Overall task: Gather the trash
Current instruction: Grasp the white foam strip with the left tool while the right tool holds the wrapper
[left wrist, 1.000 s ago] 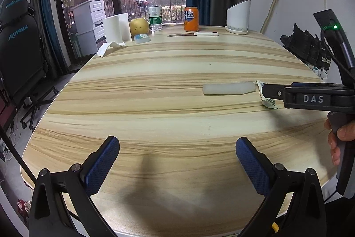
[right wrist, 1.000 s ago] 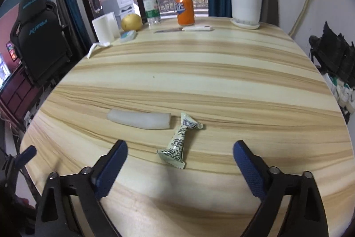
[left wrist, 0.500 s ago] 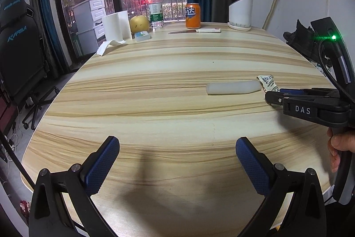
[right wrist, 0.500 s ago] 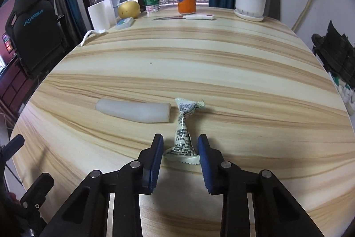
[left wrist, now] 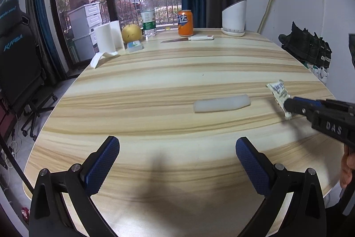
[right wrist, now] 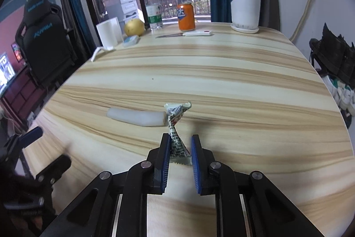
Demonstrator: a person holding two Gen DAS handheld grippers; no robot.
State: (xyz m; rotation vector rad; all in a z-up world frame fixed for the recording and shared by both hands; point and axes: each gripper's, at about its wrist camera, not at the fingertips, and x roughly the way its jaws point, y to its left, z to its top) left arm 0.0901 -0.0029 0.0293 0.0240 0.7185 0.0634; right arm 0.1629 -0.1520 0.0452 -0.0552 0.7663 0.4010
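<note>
R gripper (right wrist: 180, 151): jaws have just been closing, now pinching wrapper (right wrist: 176, 143), lifted off bench (right wrist: 221, 81); 1st trash item secured. L gripper (left wrist: 177, 161): jaws spread, idle

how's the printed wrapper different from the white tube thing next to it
The printed wrapper is crumpled, twisted and covered in print; the white tube is smooth, plain and rounded. The wrapper is pinched in the right gripper; the tube lies free on the table.
</note>
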